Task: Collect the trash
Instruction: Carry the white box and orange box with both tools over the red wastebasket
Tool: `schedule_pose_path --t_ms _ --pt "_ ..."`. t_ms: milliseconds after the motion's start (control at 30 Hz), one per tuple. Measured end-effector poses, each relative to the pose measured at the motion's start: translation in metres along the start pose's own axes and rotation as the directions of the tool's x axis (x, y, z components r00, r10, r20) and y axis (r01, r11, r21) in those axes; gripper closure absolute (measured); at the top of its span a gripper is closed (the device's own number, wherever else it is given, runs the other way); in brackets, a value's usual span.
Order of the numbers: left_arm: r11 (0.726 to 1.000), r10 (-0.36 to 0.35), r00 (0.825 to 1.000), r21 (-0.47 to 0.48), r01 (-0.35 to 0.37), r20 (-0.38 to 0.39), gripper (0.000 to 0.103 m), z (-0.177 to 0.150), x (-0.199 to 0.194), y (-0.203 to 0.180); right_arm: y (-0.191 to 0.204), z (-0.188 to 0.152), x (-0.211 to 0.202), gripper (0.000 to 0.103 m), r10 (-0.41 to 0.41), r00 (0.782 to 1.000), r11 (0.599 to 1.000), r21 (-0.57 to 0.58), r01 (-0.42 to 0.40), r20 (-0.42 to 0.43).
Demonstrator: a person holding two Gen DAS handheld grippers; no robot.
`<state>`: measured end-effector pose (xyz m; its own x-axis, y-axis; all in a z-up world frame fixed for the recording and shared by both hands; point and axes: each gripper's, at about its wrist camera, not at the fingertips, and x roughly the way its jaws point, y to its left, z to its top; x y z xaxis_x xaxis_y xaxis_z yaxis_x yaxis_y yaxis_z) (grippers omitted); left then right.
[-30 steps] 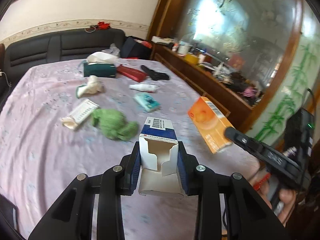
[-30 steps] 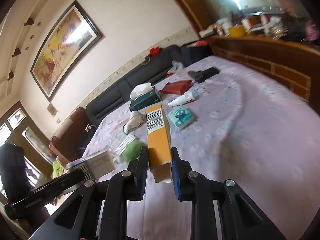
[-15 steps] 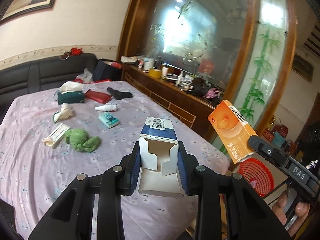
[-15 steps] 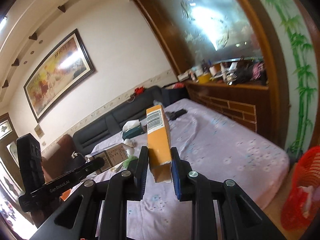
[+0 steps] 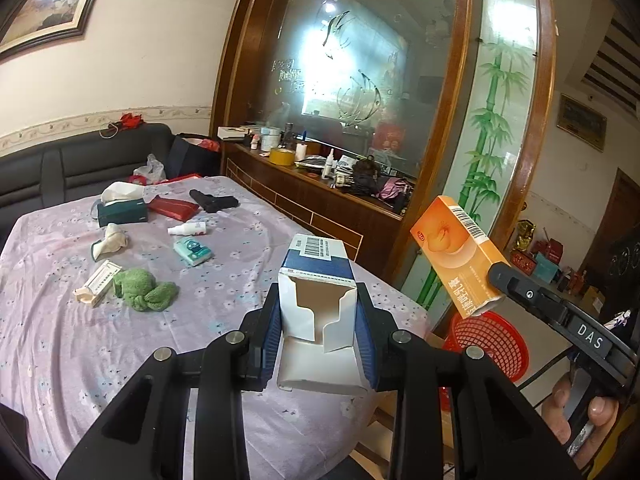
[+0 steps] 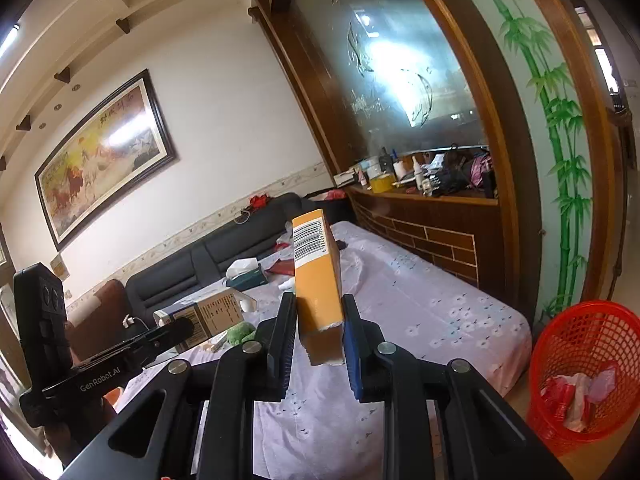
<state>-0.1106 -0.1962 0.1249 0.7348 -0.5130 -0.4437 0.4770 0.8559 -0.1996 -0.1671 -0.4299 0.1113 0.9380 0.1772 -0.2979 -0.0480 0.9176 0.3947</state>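
Two empty cartons are up in the air, one in each gripper. The left gripper pinches a white and blue carton by its side walls; the torn-open flap end faces the camera and the barcoded end points away, over the near corner of the counter. The right gripper clamps an orange carton by its broad faces, ragged open end down between the pads and barcode end raised. In the left wrist view that orange carton hangs beyond the counter's edge, above and just in front of a red mesh basket that stands on the floor beside the counter's corner. The right wrist view shows the basket low at the right, with crumpled red and white wrappers already inside. A hand grips the right tool's handle at the frame's lower right.

Farther back, on the counter's lilac flowered cloth, lie a green cloth bundle touching a flat white box, a small teal packet, a white spray bottle, a crumpled white wad, a dark green tissue box, a red pouch and a black object. A black sofa runs behind the counter, and a cluttered wooden ledge stands under etched glass.
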Motion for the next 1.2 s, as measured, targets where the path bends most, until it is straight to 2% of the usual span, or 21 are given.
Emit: schedule_pose_path --t_ms 867,1033,1200 --pt "0.989 -0.122 0.992 0.085 0.125 -0.039 0.071 -0.005 0.025 -0.063 -0.036 0.007 -0.051 0.079 -0.123 0.99 0.992 0.037 0.121 0.073" --pt "0.98 -0.17 0.982 0.087 0.177 -0.081 0.071 -0.012 0.036 -0.078 -0.051 0.006 -0.062 0.079 -0.168 0.982 0.984 0.064 0.164 0.08" --pt "0.966 -0.226 0.965 0.098 0.239 -0.134 0.071 -0.019 0.051 -0.101 -0.071 0.006 -0.077 0.079 -0.225 0.97 0.972 0.093 0.217 0.094"
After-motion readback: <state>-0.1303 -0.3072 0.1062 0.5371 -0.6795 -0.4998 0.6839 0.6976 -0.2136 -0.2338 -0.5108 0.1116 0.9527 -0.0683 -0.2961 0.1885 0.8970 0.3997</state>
